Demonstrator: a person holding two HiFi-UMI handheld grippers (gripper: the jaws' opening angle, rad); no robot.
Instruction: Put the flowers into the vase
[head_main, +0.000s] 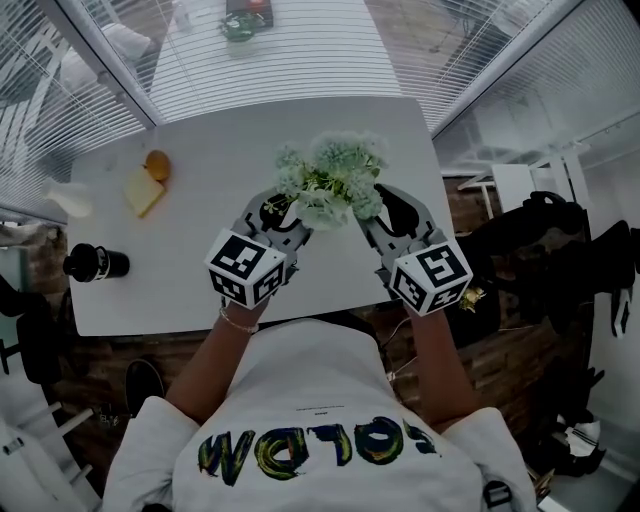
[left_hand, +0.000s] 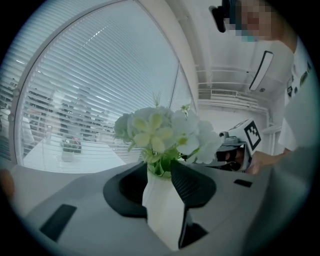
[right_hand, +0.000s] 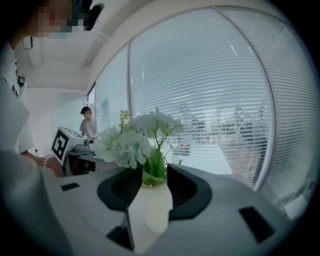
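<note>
White and pale-green flowers (head_main: 330, 180) stand bunched between my two grippers on the white table (head_main: 200, 290); from the head view they hide the vase. In the left gripper view a white faceted vase (left_hand: 162, 210) holds the flowers (left_hand: 160, 132). My left gripper (left_hand: 159, 180) is shut on the vase, one dark pad on each side of it. In the right gripper view the vase (right_hand: 147, 210) and flowers (right_hand: 132, 140) sit between the jaws of my right gripper (right_hand: 152, 182), which is open around the vase's neck. The two grippers face each other across the vase.
A black bottle (head_main: 95, 263) lies at the table's left edge. A yellow block (head_main: 143, 190), an orange thing (head_main: 157, 163) and a white thing (head_main: 70, 200) lie at the far left. Window blinds (right_hand: 210, 90) run behind. A person (right_hand: 87, 122) stands far off.
</note>
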